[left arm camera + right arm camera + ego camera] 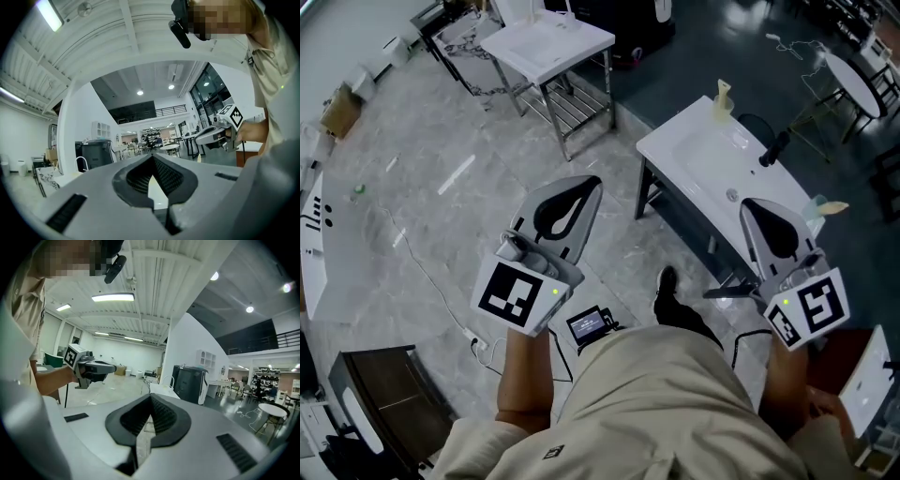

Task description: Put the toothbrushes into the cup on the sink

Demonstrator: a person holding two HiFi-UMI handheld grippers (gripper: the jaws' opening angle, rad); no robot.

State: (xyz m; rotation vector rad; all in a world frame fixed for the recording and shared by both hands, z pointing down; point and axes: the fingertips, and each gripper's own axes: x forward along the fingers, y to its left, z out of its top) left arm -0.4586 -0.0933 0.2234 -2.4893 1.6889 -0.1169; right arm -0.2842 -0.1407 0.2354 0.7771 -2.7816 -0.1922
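I hold two tongs: left tongs and right tongs. Two white sinks stand ahead: the near sink just beyond my right tongs, the far sink well beyond my left. One black tap.

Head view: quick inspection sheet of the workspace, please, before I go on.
Surface: white sink top, largely bare, black tap at its right edge.
Job's things: pale yellow item at the far corner, cup-like item at the near end; toothbrushes not made out.
Clutter: nothing seen.
Grippers: left gripper and right gripper both shut, empty, held in the air.
Cables: white cable across the floor to a power strip.
Surroundings: second sink stand, round table, grey floor.
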